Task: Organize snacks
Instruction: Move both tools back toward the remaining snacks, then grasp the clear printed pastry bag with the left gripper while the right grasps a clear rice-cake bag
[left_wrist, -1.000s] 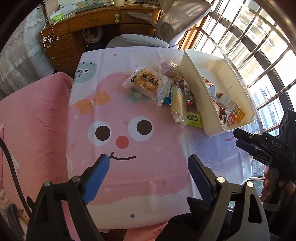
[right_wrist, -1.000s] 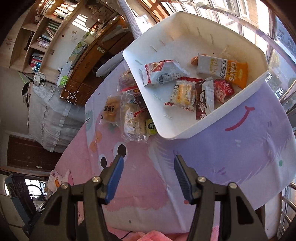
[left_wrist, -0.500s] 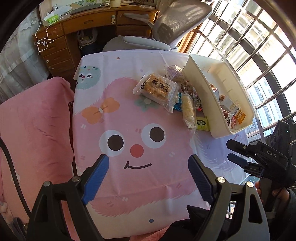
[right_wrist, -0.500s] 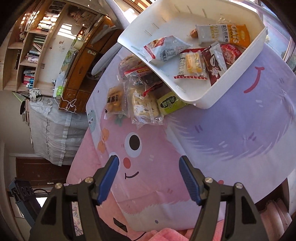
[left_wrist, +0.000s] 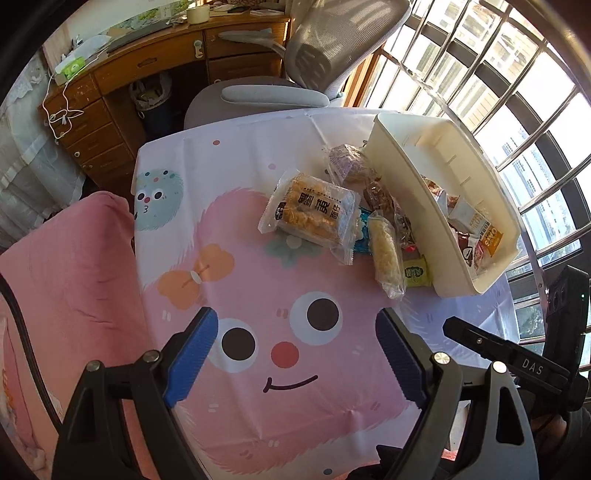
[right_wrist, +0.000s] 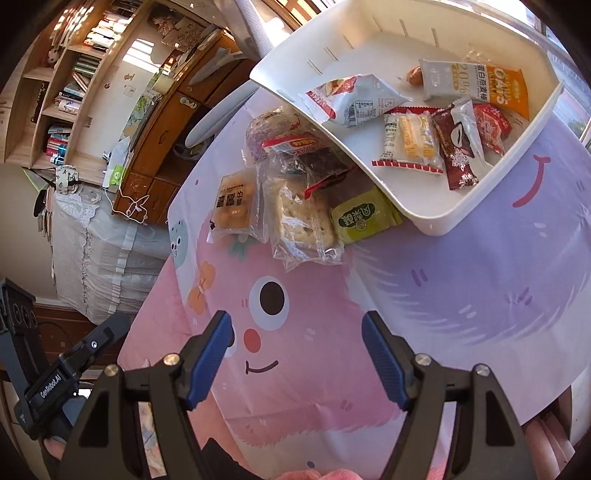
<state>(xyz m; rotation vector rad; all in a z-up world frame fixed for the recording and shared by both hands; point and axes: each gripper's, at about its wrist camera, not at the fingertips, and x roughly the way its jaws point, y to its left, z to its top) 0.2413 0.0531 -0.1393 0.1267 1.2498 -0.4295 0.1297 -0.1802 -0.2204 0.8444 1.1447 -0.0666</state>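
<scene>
A white bin (left_wrist: 399, 192) (right_wrist: 436, 218) stands at the table's right, holding several snack packets such as an orange oat bar (right_wrist: 476, 83). Loose snacks lie beside its left wall: a big pastry pack (left_wrist: 314, 210) (right_wrist: 234, 205), a clear-wrapped bread stick (left_wrist: 386, 254) (right_wrist: 303, 221), a green packet (left_wrist: 417, 273) (right_wrist: 360, 218) and a purple bun (left_wrist: 345, 164). My left gripper (left_wrist: 295, 354) is open and empty above the pink face print. My right gripper (right_wrist: 297, 354) is open and empty; it also shows in the left wrist view (left_wrist: 465, 332).
The table is covered by a cartoon cloth (left_wrist: 229, 229). A grey office chair (left_wrist: 280, 92) and a wooden desk (left_wrist: 155, 66) stand behind it. A pink blanket (left_wrist: 66, 266) lies at the left. Window bars (left_wrist: 517, 110) run along the right.
Both grippers have pulled back from the bin toward the table's near side. Both stay open and empty. The snacks have not moved.
</scene>
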